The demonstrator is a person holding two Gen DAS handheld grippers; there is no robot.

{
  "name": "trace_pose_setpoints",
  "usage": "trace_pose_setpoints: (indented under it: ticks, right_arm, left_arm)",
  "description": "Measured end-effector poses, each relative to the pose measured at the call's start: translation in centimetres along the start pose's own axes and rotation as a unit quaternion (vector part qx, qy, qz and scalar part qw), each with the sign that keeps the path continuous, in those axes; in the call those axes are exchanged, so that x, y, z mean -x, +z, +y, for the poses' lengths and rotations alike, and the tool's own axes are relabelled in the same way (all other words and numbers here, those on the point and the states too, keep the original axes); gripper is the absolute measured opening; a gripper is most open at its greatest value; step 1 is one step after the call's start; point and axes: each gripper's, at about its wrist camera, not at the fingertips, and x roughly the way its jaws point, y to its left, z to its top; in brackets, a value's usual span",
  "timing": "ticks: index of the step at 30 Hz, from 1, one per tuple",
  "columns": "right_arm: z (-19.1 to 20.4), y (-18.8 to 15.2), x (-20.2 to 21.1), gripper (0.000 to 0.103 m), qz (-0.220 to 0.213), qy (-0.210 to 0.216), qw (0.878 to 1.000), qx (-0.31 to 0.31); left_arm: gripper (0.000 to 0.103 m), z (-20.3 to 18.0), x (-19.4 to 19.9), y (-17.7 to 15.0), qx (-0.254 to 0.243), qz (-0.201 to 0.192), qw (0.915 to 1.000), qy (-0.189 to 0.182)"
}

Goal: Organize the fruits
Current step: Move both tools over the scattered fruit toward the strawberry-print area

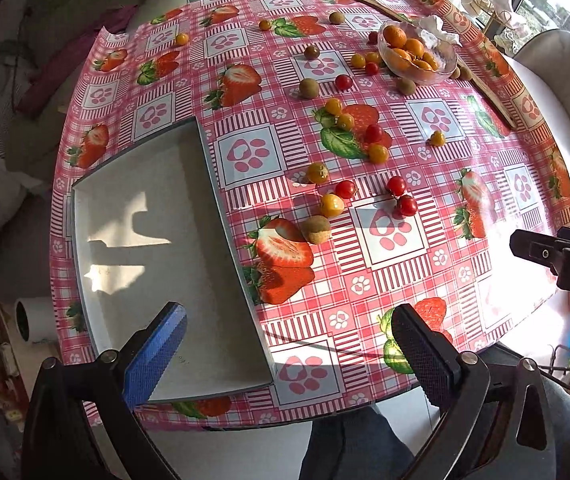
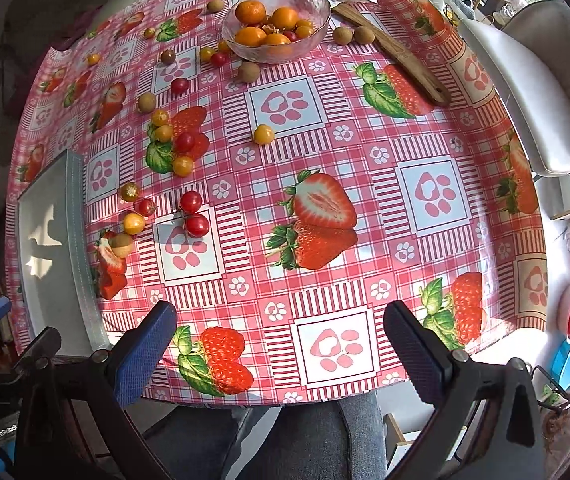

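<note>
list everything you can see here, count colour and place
tray: one, white, empty, left edge of table
glass bowl: one, clear, far side, holding oranges and small fruit
cherry tomatoes: several, red and yellow-orange, loose between tray and bowl
round brown fruits: several, tan-brown, scattered, two beside bowl
wooden utensil: one, brown, behind bowl
tablecloth: pink check, strawberry print
left gripper: open, near edge
right gripper: open, near edge

Near table edge free, fruit blocks the middle.
Tray (image 1: 157, 208) fills left side; scattered tomatoes (image 2: 191, 202) beside it; bowl (image 2: 275, 26) far, right half open.
</note>
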Motion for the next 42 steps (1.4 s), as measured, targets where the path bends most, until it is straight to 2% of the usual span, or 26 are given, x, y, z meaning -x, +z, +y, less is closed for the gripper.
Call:
trace_pose_setpoints:
  ticks: [5, 16, 25, 29, 34, 38, 42]
  right_arm:
    - [0.5, -0.2, 0.7, 0.103, -0.008, -0.008, 1.0, -0.016]
    - [2.0, -1.0, 1.7, 0.103, -0.015, -0.037, 0.999, -0.01]
    - [3.3, -2.0, 1.9, 0.103, -0.014, -0.048, 0.999, 0.003]
    - [2.9, -2.2, 2.0, 0.103, -0.013, -0.048, 0.999, 0.005]
    - [1.7, -1.8, 1.2, 0.103, 0.0, -0.045, 0.999, 0.005]
    - [0.6, -0.7, 0.5, 0.103, 0.0, -0.033, 0.999, -0.007]
    - [0.1, 0.6, -1.1, 0.103, 0.006, -0.03, 1.0, -0.006]
  left_arm:
    - [0.103, 0.4, -0.3, -0.2, -0.005, -0.01, 0.9999, -0.01]
    - [0.103, 1.2, 0.0, -0.5, -0.004, -0.024, 0.9993, -0.028]
    - [0.103, 1.2, -0.3, -1.0, -0.002, -0.015, 0.9992, -0.037]
    - [0.103, 0.7, -0.9, -1.2, 0.001, -0.006, 0.9993, -0.036]
    - [0.103, 0.7, -1.6, -1.2, 0.033, -0.001, 0.9987, -0.039]
    - [0.103, 0.6, -2.5, -0.5, 0.052, -0.008, 0.9978, -0.041]
    - [0.103, 0.2, -4.3, 0.5, 0.05, -0.014, 0.9981, -0.034]
